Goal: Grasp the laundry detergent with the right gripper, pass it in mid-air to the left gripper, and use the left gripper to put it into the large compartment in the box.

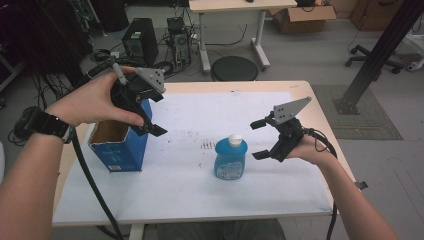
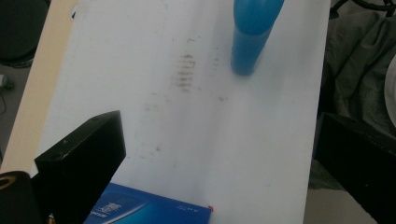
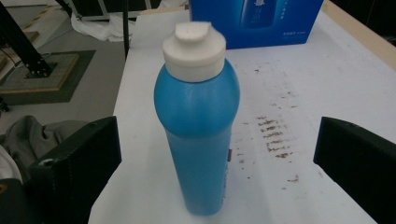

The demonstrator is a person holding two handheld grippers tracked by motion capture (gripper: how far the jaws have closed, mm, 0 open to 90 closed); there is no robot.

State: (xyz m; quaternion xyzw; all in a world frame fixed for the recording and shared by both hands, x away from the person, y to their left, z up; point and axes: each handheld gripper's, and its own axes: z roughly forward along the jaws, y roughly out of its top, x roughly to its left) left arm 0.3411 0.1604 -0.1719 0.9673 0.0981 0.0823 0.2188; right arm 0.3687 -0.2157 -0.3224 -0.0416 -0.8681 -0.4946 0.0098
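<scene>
A blue bottle (image 1: 231, 159) with a white cap stands upright near the middle of the white-covered table (image 1: 195, 195). My right gripper (image 1: 259, 140) is open just to its right, level with it. In the right gripper view the bottle (image 3: 198, 140) stands between and a little beyond the wide-spread jaws, touching neither. A blue box (image 1: 120, 147) with an open top stands at the table's left. My left gripper (image 1: 155, 114) hovers open above the box's right side, holding nothing. The left gripper view looks down on the box's edge (image 2: 149, 212) and the far bottle (image 2: 252, 37).
Brown smudges (image 1: 206, 145) mark the white cover left of the bottle. Beyond the table stand a round black stool (image 1: 234, 68), computer towers (image 1: 140, 40) and a desk leg (image 1: 260, 40). A black slanted post (image 1: 380, 50) rises at the right.
</scene>
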